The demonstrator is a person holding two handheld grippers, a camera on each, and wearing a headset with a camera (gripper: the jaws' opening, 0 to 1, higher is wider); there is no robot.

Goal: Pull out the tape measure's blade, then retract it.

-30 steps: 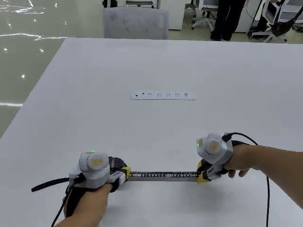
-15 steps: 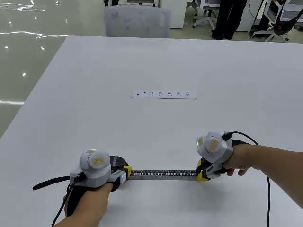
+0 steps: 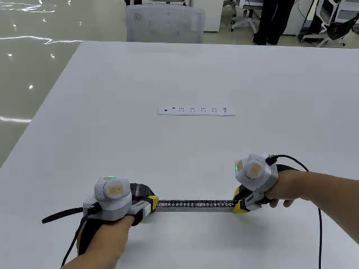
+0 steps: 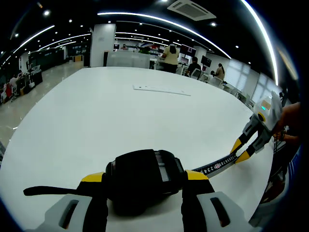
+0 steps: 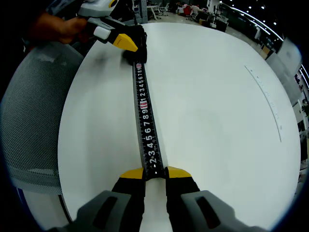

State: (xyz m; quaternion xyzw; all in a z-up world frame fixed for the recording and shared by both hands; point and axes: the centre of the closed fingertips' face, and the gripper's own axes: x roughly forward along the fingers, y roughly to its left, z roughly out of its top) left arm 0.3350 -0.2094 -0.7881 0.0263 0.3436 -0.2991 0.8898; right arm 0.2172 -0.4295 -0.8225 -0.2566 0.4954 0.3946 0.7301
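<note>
A black strap (image 3: 59,217) trails off to the left of the left gripper (image 3: 147,204), whose jaws pinch the black case (image 4: 140,169) from both sides, low on the white table (image 3: 168,73) and near its front edge. From the case the blade (image 3: 193,205) runs flat along the tabletop to the right gripper (image 3: 240,206), whose yellow-tipped jaws are pressed together on the blade's free end. In the right gripper view the table's edge curves just beside the blade. Ahead of both grippers lies bare tabletop as far as a white power strip (image 3: 196,110), well apart from the work, with more bare surface beyond it. A grey chair (image 3: 164,23) stands at the far edge. The table's left edge is well clear of the left gripper.
</note>
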